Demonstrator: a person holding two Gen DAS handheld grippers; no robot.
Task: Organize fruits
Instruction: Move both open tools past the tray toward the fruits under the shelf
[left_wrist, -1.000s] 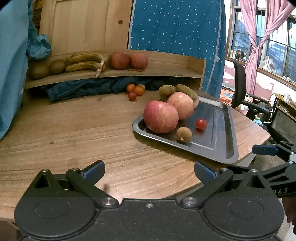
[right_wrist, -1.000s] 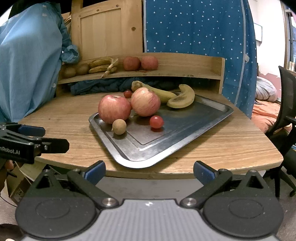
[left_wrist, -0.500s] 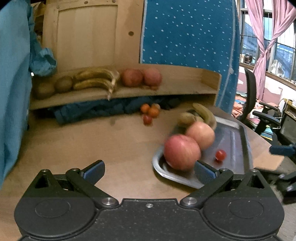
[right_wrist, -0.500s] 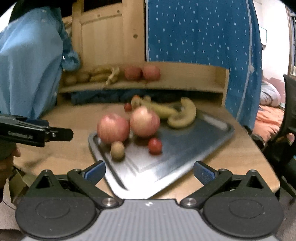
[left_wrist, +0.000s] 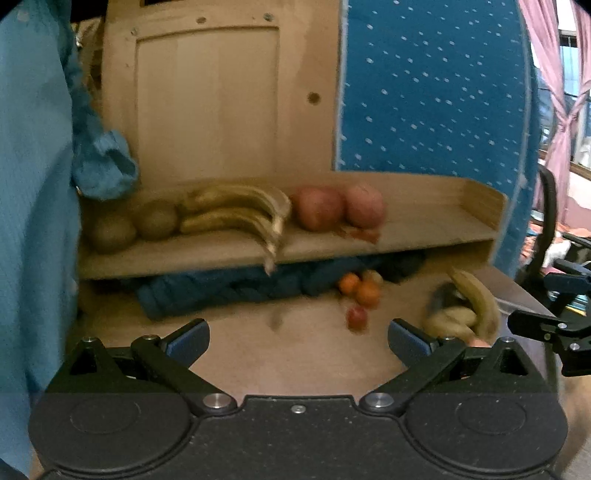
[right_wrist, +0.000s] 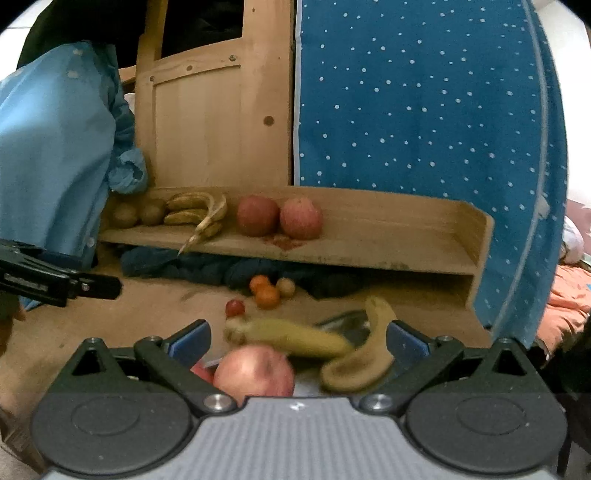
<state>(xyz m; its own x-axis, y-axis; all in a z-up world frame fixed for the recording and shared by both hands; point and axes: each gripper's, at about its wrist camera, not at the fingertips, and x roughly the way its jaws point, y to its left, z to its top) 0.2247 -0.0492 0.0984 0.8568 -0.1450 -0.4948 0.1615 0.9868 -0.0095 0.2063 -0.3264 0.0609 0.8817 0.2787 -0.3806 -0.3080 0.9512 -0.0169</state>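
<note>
A wooden shelf at the back holds two kiwis, bananas and two apples; it also shows in the right wrist view. Small oranges and a cherry tomato lie on the table under it. My left gripper is open and empty above the table. My right gripper is open and empty; an apple and two bananas on the tray lie just below and between its fingers.
A dark blue cloth is bunched under the shelf. A light blue garment hangs at the left. A dotted blue fabric wall stands behind. An office chair is at the right. The other gripper shows at the left.
Both grippers have tilted up and moved forward toward the shelf. The tray and its fruit have slid low in both views. Both grippers stay open.
</note>
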